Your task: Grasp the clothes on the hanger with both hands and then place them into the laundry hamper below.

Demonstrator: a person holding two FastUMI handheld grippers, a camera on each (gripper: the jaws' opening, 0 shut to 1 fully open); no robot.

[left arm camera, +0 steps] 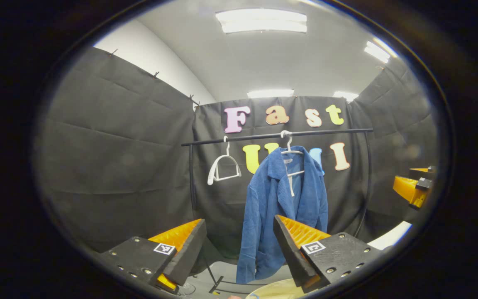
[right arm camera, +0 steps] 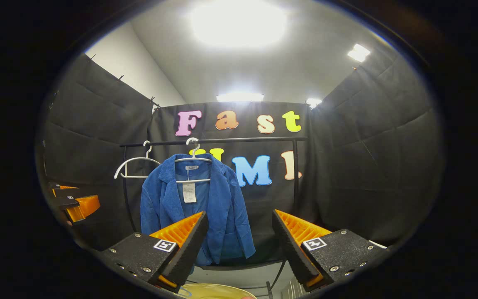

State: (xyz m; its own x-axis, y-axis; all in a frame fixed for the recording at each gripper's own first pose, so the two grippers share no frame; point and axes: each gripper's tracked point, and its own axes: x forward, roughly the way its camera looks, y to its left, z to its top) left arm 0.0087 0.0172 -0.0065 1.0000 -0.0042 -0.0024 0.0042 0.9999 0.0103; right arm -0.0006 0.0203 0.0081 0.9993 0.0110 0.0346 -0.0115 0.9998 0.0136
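A blue corduroy jacket [left arm camera: 282,207] hangs on a white hanger [left arm camera: 291,155] from a black rail [left arm camera: 276,135]. In the right gripper view the same jacket [right arm camera: 197,207] hangs left of centre on its hanger [right arm camera: 193,158]. My left gripper [left arm camera: 239,245] is open, well short of the jacket, with nothing between its fingers. My right gripper [right arm camera: 239,243] is open too, away from the cloth. The right gripper [left arm camera: 413,187] also appears at the right edge of the left gripper view, and the left gripper [right arm camera: 73,203] at the left edge of the right gripper view. The cream rim of the hamper [left arm camera: 276,290] [right arm camera: 214,290] peeks in at the bottom.
A bare white hanger [left arm camera: 224,168] [right arm camera: 133,168] hangs on the rail left of the jacket. The rack's black uprights [left arm camera: 192,178] [right arm camera: 295,182] and its feet [left arm camera: 216,284] stand on a pale floor. Black cloth walls close in on three sides.
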